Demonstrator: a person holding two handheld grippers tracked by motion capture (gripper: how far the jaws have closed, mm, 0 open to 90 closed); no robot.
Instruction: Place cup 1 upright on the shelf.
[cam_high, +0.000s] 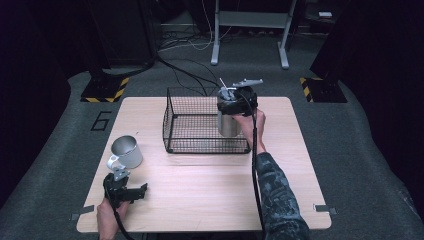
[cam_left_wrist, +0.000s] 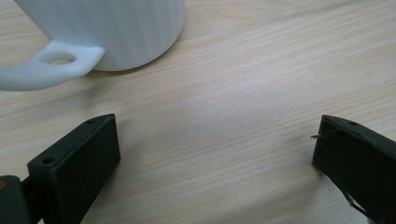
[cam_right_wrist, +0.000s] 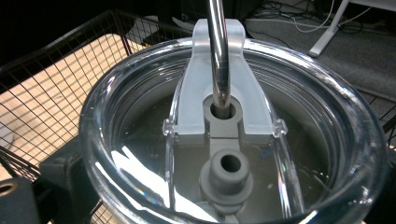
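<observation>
A steel tumbler with a clear lid and a metal straw stands upright inside the right side of a black wire basket. My right gripper is shut on the tumbler just under the lid. Whether the tumbler rests on the basket floor I cannot tell. A pale mug with a handle sits on the table's near left. Just short of the mug, my left gripper lies low over the wood, open, with nothing between its jaws.
The basket stands at the back middle of the wooden table. Beyond the table are a dark floor with cables and the feet of a grey stand.
</observation>
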